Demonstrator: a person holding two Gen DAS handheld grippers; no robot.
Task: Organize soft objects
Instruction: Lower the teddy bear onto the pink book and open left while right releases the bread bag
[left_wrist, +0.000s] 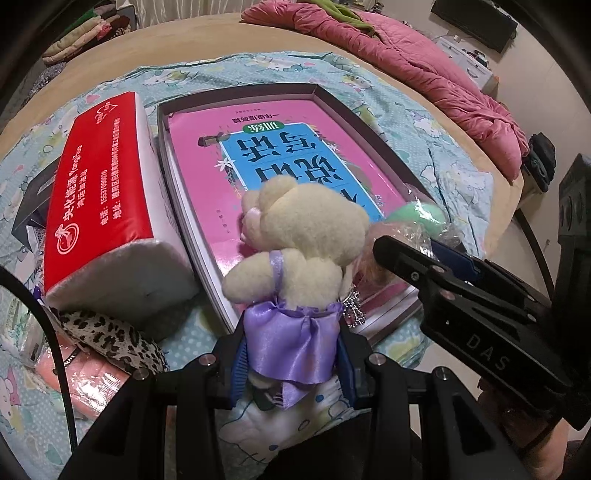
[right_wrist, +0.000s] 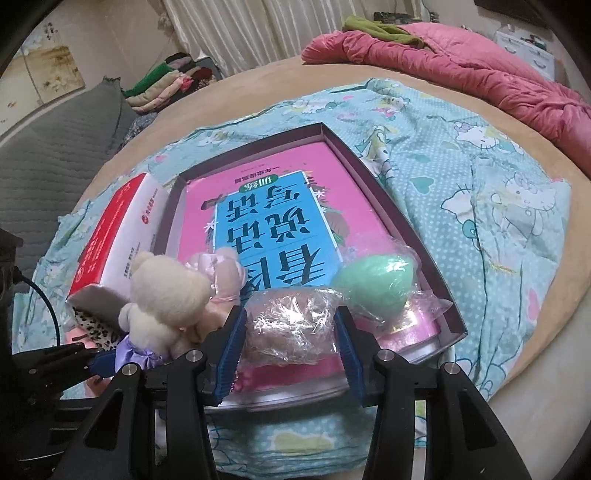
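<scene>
Your left gripper (left_wrist: 291, 363) clamps a cream teddy bear (left_wrist: 295, 251) by its purple satin dress, holding it upright at the near edge of a shallow box (left_wrist: 332, 99) lined with a pink book (left_wrist: 258, 133). Your right gripper (right_wrist: 291, 349) pinches a brownish soft toy in crinkled plastic wrap (right_wrist: 291, 321) between its blue pads — the bundle rests on the book's near end, just beside a green egg-shaped toy (right_wrist: 373, 284), also wrapped. A red-and-white tissue pack (left_wrist: 107, 206) lies along the box's left side on the cartoon-print sheet (right_wrist: 480, 192), and a pink quilt (right_wrist: 461, 74) is heaped at the far edge of the bed.
</scene>
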